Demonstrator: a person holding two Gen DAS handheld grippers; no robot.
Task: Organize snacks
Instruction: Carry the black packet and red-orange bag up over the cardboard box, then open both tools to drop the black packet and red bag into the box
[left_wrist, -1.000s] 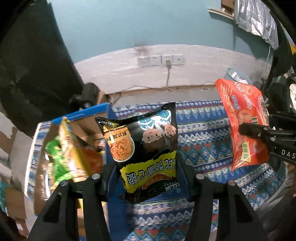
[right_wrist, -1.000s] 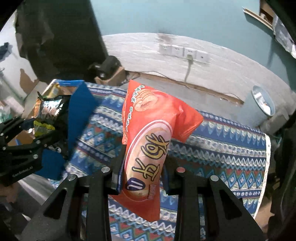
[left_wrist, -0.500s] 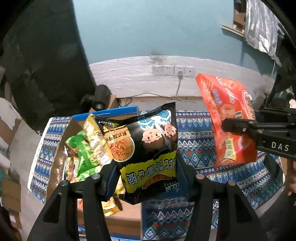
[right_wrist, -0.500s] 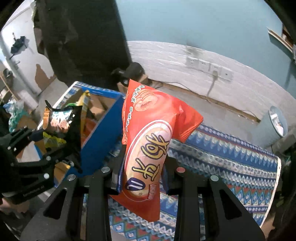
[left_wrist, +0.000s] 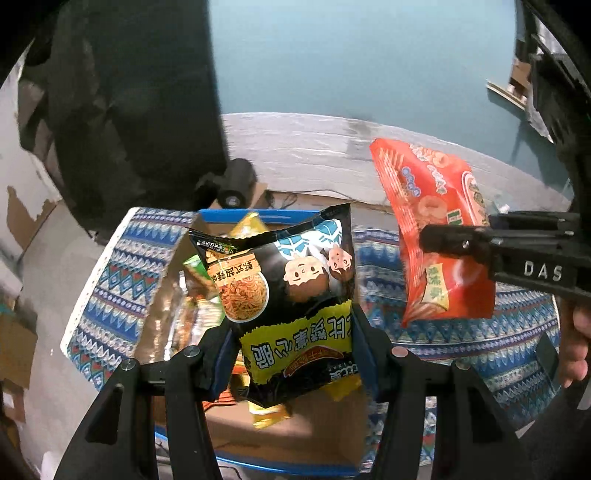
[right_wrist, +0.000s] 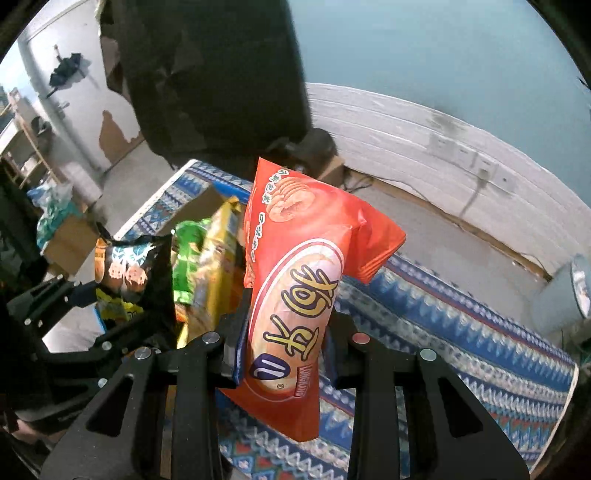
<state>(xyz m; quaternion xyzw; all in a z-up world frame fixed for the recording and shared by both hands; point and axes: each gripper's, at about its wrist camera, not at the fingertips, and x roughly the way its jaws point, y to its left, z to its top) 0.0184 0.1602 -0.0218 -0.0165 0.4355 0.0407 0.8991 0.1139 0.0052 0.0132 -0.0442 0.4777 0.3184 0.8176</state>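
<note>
We hold two snack bags above the patterned desk (left_wrist: 110, 280). Our left gripper (left_wrist: 295, 354) has its fingers clenched on the black noodle bag (left_wrist: 291, 288), at the centre of the left wrist view, over the open cardboard box (left_wrist: 295, 435) of packets. Our right gripper (right_wrist: 284, 354) pinches the red cracker bag (right_wrist: 295, 295), mid-frame in its own view. Both bags look light, puffed and crinkly; their film is probably slippery and the contents brittle, so we judge a gentle hold near the sealed lower edge is best.
</note>
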